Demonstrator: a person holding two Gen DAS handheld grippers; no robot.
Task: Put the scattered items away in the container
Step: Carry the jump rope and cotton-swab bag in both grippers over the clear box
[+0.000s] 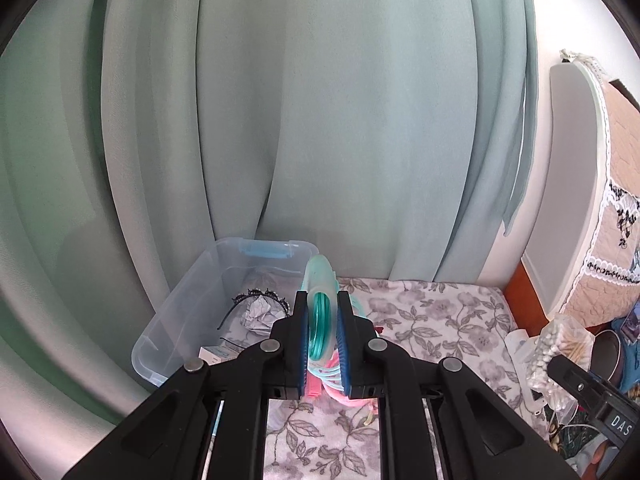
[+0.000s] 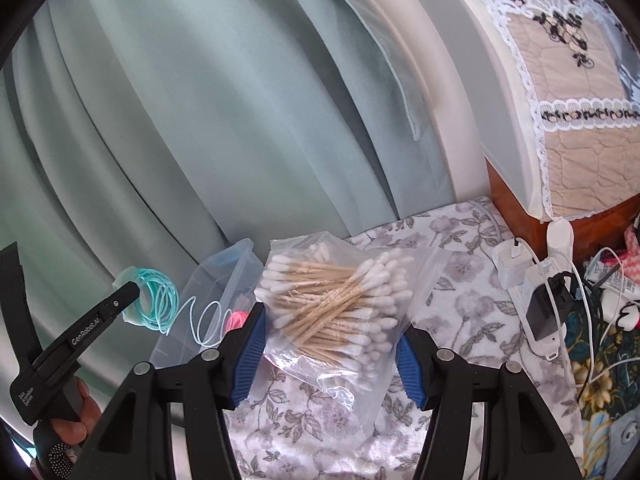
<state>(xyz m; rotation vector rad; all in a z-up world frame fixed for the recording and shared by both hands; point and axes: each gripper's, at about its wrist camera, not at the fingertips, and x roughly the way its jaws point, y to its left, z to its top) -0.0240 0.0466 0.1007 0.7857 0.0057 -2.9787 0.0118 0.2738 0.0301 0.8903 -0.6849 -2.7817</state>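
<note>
The left gripper is pinched on a coil of thin teal plastic cord, lifted clear of the flower-printed bedspread; loose loops trail below its jaws towards a pink coil. The clear plastic storage box with a blue latch lies just ahead and to its left. The cord looks light and springy, so loops may snag; a grip across the bundled turns seems safest. The right gripper clasps a clear zip bag of wooden-stemmed cotton swabs between half-spread jaws. That bag looks light, slippery and crushable, best held across the swab bundle.
</note>
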